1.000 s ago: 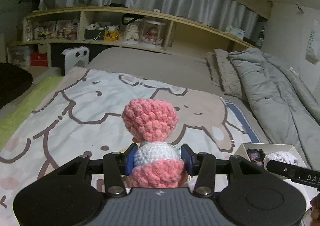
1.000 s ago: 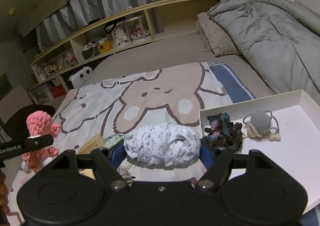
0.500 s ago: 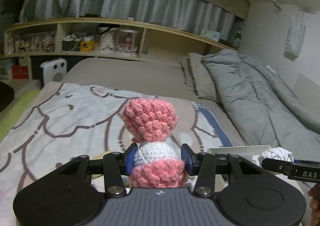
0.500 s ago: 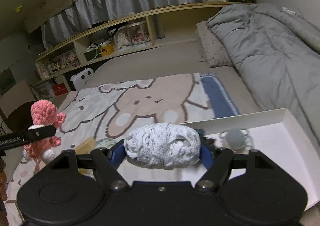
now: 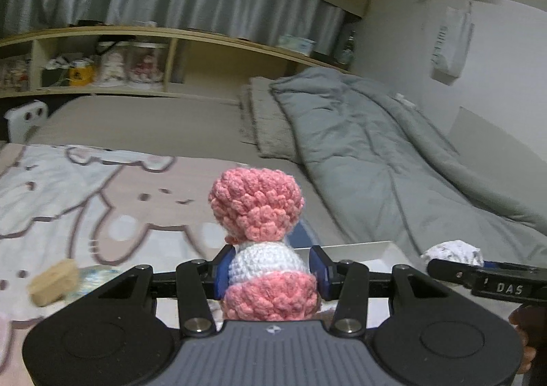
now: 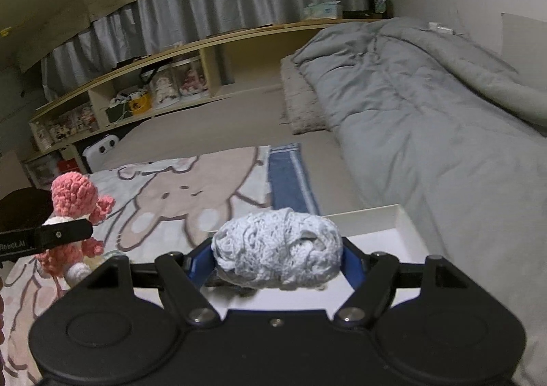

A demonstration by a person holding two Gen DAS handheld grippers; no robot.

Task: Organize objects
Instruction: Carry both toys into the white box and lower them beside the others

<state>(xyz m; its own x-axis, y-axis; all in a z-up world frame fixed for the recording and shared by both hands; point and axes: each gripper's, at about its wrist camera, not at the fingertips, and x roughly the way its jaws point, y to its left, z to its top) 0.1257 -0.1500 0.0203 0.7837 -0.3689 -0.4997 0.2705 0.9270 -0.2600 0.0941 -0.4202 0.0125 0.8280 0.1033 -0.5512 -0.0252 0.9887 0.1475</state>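
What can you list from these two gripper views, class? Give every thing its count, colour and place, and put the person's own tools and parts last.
Crochet doll: one, pink and white, upright between the left gripper's fingers.
Crochet bundle: one, pale blue-white, clamped in the right gripper.
Tray: one, white, on the bed below the right gripper.
Wooden block: one, tan, on the cartoon blanket, blurred.
Cartoon blanket: one, pale with animal drawings, spread over the bed.
Duvet: one, grey, bunched along the bed's far side.
Shelf: one, light wood, behind the bed, holding small items.
Curtain: one, grey, above the shelf.
Left gripper: black, blue pads, shut on the doll.
Right gripper: black, blue pads, shut on the bundle.
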